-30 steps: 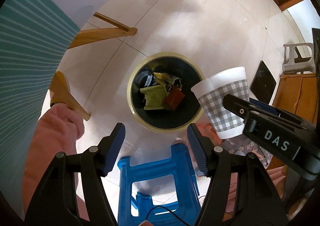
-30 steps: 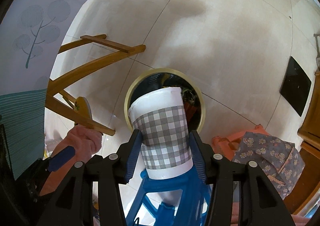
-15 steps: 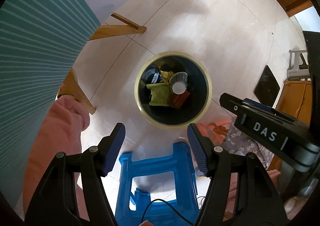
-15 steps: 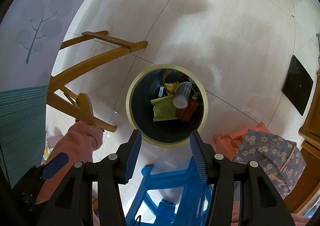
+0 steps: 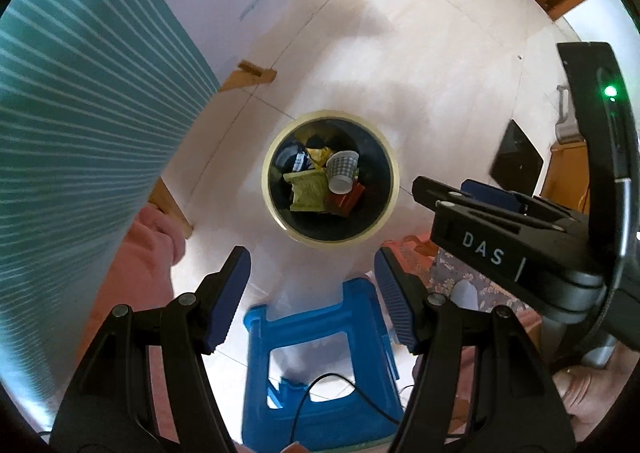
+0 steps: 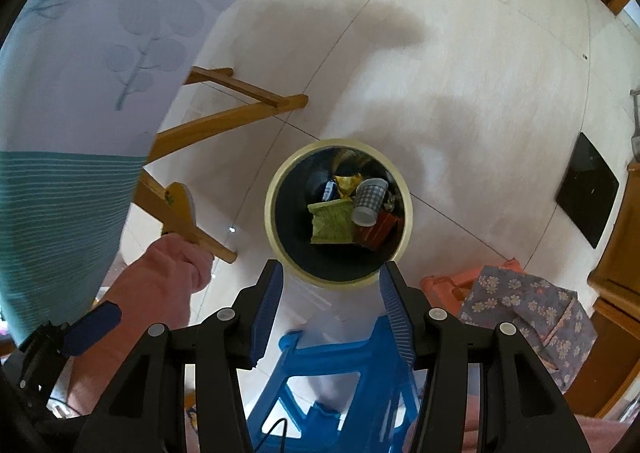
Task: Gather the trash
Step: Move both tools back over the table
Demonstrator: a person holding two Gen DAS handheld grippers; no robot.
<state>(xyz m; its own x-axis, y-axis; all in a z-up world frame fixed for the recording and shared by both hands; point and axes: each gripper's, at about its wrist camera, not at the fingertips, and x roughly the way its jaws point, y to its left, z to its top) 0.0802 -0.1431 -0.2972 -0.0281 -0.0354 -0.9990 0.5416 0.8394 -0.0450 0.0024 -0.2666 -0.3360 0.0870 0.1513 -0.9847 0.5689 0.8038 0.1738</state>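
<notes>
I see checked cup [image 6: 369, 201] tipped on side inside bin [image 6: 276, 189], mouth toward me; left gripper [image 5: 312, 285], right gripper [image 6: 331, 295] both gaping, empty

A lived-in room of a home lies below me: pale tiled floor [image 6: 472, 101], a cloth-draped table [image 6: 72, 93] on curved wooden legs [image 6: 224, 121], its covering printed with grey trees above a band of teal stripes. A blue plastic stool [image 6: 320, 373] stands beneath me, beside an orange stool [image 6: 444, 285] with a floral cloth [image 6: 528, 313] over it. Honey-coloured wooden furniture [image 6: 616, 253] edges the room. In the middle, a round household waste bin [image 6: 276, 229] holds a checked paper cup [image 6: 370, 199] and crumpled wrappers [image 6: 332, 221].
</notes>
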